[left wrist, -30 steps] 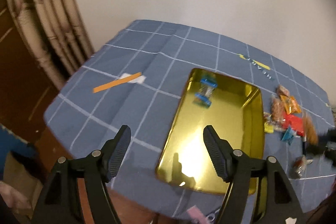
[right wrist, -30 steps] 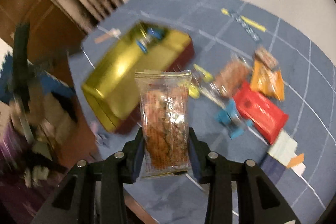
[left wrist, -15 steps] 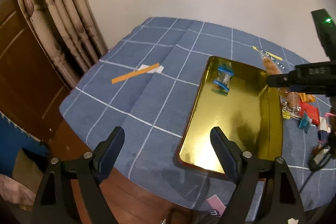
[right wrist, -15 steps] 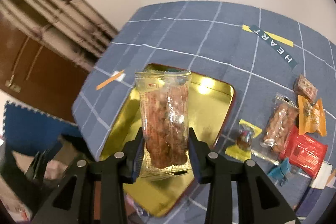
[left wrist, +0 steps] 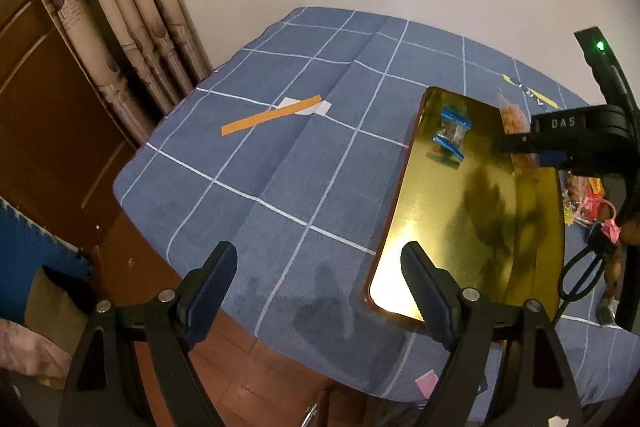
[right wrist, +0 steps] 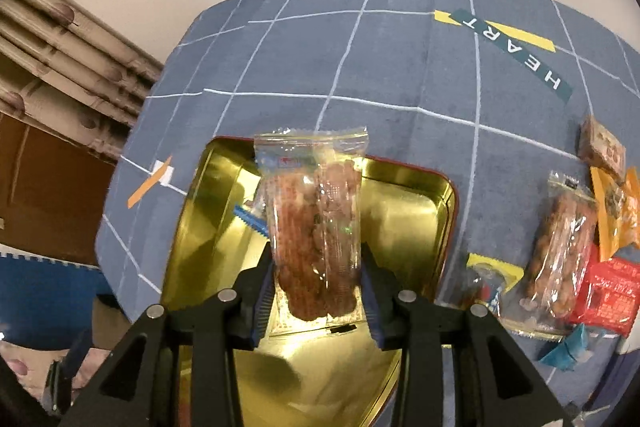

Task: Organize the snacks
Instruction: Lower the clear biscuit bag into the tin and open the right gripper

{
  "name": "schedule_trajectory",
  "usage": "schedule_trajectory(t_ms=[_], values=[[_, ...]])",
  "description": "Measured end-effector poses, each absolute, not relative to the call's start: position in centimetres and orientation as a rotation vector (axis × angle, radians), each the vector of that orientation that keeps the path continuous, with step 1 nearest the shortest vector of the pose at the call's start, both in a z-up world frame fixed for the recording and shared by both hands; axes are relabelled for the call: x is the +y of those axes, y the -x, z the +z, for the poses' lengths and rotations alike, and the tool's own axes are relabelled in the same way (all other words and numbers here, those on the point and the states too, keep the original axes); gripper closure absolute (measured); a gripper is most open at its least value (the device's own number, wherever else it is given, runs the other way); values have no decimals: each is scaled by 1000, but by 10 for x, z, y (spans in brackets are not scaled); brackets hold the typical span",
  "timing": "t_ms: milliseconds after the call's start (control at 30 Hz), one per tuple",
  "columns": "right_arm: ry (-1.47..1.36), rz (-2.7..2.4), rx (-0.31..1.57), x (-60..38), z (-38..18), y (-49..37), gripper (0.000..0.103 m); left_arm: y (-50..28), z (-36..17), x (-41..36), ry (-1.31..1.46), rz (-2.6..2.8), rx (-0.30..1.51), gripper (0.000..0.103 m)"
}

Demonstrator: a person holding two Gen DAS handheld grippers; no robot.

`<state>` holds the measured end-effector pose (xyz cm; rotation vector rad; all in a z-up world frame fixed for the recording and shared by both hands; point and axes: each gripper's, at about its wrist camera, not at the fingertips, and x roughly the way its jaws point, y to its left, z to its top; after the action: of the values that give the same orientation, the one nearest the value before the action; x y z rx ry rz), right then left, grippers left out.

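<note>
- Right tongs (right wrist: 318, 291) clamped on a clear snack packet (right wrist: 316, 223) with brownish pieces inside; its lower end is hidden between the pads, and the contents are slightly blurred, possibly a nut or grain bar.
- The packet stands upright out of the right tongs, above the gold tin tray (right wrist: 404, 211), not resting in it.
- Left wrist view: only the packet's top (left wrist: 512, 115) shows; the rest is behind the black body of the right tongs (left wrist: 568, 143), which cuts in from the right edge.
- Left tongs (left wrist: 320, 291) spread wide with nothing between them, jaws have just been opening; held above the near tabletop (left wrist: 280, 163) edge, the tray (left wrist: 480, 227) just right of the right-hand pad.
- In the tray: one blue-ended candy wrapper (left wrist: 452, 137) at the end far from the left tongs; from the right wrist it is mostly hidden behind the packet, only a blue serrated edge (right wrist: 250, 219) showing.
- Dark shadows of the tongs fall on the tray floor.
- Loose snack pile (right wrist: 580, 247) on the tabletop right of the right tongs, outside the tray: another clear bar packet, orange, red, yellow and blue wrappers; partly cut off by the frame edge.
- Orange strip (left wrist: 272, 117) lies on the cloth ahead of the left tongs.
- Cloth label reading HEART (right wrist: 516, 47) lies beyond the tray.
</note>
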<state>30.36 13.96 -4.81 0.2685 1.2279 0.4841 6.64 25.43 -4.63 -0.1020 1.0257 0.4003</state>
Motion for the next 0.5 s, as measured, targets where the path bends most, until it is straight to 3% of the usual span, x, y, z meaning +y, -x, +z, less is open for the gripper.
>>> schedule_trajectory(t_ms=[267,500], values=[[-315,497,1150,131,-38,-302,57,-68,-52,256,112,414,1053,20],[-481,525,947,46,-5,-238,53,-63,-43,238,50,405,1004,20]])
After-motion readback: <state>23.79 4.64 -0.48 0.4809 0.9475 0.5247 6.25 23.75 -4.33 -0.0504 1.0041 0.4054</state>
